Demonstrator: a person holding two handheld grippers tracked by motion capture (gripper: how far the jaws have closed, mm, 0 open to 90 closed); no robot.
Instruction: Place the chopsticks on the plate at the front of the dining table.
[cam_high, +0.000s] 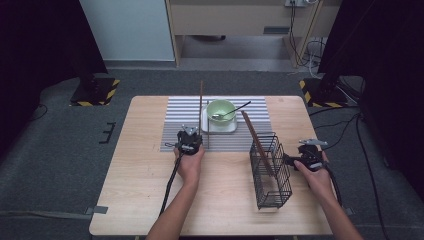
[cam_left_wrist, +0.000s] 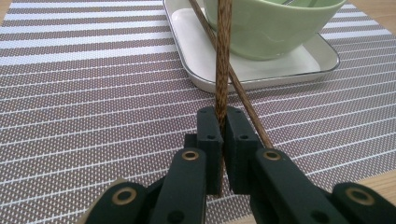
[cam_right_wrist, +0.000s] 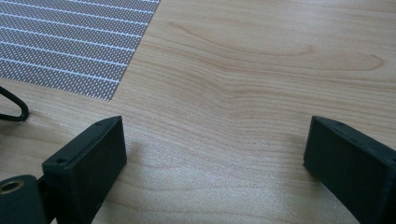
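The left gripper (cam_left_wrist: 223, 122) pinches a chopstick (cam_left_wrist: 223, 56) beside the green bowl (cam_left_wrist: 275, 28), while the right gripper (cam_right_wrist: 215, 144) gapes empty above the table (cam_right_wrist: 261, 70).

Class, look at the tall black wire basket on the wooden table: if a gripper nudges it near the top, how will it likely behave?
The black wire basket looks open-meshed, so probably light and apt to slide. It stands taller than wide, so a high push may tip it. The brown chopstick leaning in it could shift.

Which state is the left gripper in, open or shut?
Shut: the left gripper clamps one brown wooden chopstick between its black jaws, no gap beside it.
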